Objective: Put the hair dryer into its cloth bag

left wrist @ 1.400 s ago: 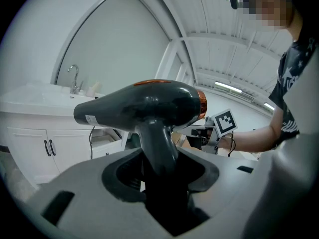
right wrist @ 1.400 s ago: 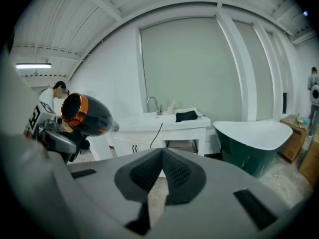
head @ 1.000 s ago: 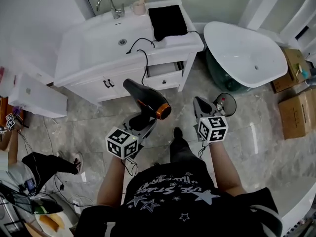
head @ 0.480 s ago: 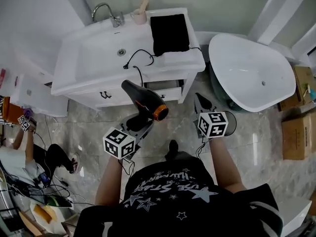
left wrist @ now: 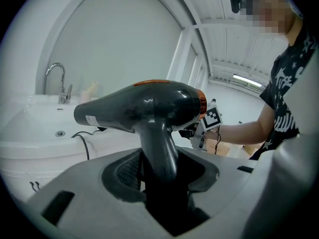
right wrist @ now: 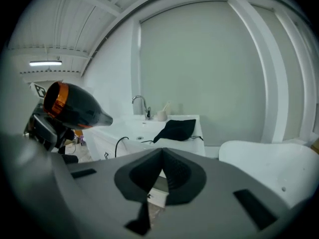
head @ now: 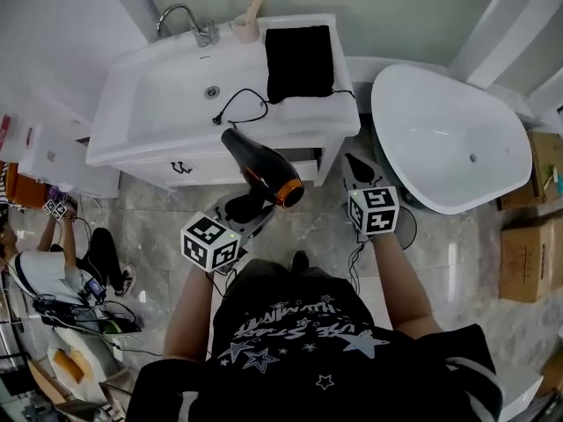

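**Dryer in left claw, off the counter; bag flat on counter's right end**

- Left claw (head: 244,211): jaws part-way apart and clamped on the handle of the dryer (head: 261,163). The left gripper view shows the handle pinched between both pads, with the body standing above the jaws.
- Dryer: black, with an orange ring at its rear end. It is held in the air over the floor, just near of the counter (head: 158,104). The nozzle points far-left and its tip overlaps the counter's near edge in the head view. The ringed end faces near-right.
- Right claw (head: 356,172): jaws pressed together with nothing between them. It is held right of the dryer and apart from it, between the counter's right end and the tub (head: 449,139), pointing toward the far side.
- Bag (head: 299,51): black cloth, lying flat on the counter's right end, right of the basin. Neither claw touches it.
- Cord (head: 242,108): black, looped on the counter just left of the bag's near corner. I cannot tell where its ends run.
- Far edge of counter: faucet (head: 180,18), with a cup (head: 246,29) beside it.
- Surroundings: cardboard boxes (head: 528,253) stand at the right edge. A second person (head: 53,271) sits on the floor at the left.
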Available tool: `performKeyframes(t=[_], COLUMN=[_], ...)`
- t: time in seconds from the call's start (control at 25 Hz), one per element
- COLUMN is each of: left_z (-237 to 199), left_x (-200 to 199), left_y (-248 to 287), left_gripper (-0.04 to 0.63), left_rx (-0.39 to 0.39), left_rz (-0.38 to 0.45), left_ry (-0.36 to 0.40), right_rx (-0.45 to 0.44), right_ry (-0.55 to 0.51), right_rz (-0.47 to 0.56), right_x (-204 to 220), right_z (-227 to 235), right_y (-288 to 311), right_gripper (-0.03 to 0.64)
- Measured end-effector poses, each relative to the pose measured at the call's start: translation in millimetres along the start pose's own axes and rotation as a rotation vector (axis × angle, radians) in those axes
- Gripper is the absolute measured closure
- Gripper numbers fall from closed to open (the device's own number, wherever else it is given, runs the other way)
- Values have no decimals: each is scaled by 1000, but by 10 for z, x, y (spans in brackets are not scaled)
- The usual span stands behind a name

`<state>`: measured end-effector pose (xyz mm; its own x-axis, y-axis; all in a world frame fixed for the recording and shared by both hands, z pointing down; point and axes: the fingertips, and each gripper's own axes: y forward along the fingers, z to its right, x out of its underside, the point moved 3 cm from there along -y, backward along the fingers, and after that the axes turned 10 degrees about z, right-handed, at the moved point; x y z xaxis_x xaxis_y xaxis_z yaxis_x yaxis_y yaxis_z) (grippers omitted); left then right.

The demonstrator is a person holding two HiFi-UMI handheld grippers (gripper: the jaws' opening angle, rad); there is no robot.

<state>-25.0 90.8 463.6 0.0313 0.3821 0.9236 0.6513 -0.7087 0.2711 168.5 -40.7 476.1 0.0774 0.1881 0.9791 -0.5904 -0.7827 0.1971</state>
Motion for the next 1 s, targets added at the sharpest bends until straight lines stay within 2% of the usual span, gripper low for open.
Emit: performKeyframes(t=[0.2, 0.44, 0.56, 0.72, 1.0], left_z=[-11, -94, -137, -278, -743], left_x=[-34, -105, -153, -274, -437], left_y=[78, 230, 352, 488, 736], left_gripper=[402, 400, 400, 400, 400], left_rx=[37, 97, 138, 211, 293], left_rz=[-51, -66, -72, -71, -126], left_ry=[41, 57, 86, 87, 82], right_rx=[-7, 15, -6, 16, -70], right_ry=[-105, -138, -160, -254, -376], right_rz=[-31, -73, -92, -114, -217], right_x=[8, -2, -32, -169, -315], right_z=[86, 172, 227, 390, 514], right_y=[101, 201, 277, 507, 1184], right_gripper=[611, 611, 611, 611, 611])
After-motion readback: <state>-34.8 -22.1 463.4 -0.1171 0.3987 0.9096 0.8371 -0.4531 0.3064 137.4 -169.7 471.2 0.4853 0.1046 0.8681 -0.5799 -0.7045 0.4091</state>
